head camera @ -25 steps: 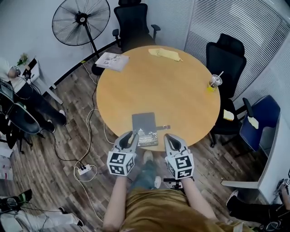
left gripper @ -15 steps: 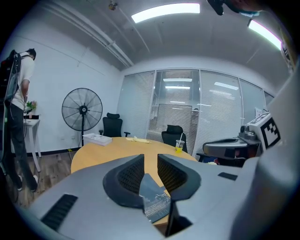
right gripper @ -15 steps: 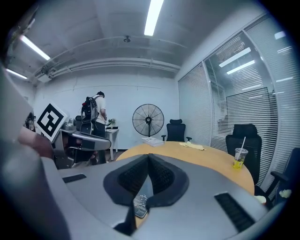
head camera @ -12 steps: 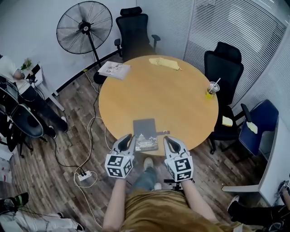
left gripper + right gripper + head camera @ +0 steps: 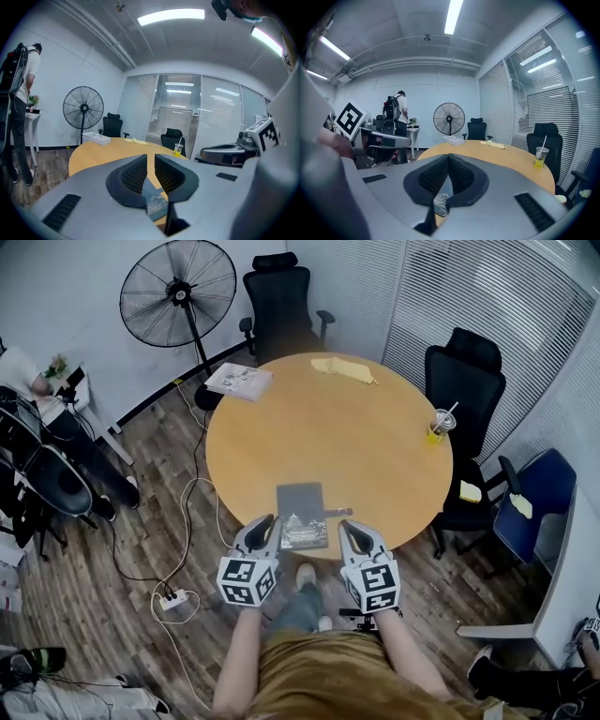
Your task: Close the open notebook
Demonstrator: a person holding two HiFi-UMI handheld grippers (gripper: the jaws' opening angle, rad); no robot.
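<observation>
The notebook [image 5: 302,512] lies flat at the near edge of the round table [image 5: 375,427]. The left gripper [image 5: 266,523] hovers just off its left side, jaws a narrow slit and closing (nothing between them). The right gripper [image 5: 349,527] flanks the other side, jaws together, empty.

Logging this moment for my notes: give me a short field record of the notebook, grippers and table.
notebook: flat at the table's near edge, between the grippers
left gripper: jaws closing, narrow gap, nothing between
right gripper: jaws together, empty
elsewhere on table: drink cup, yellow cloth, papers
</observation>
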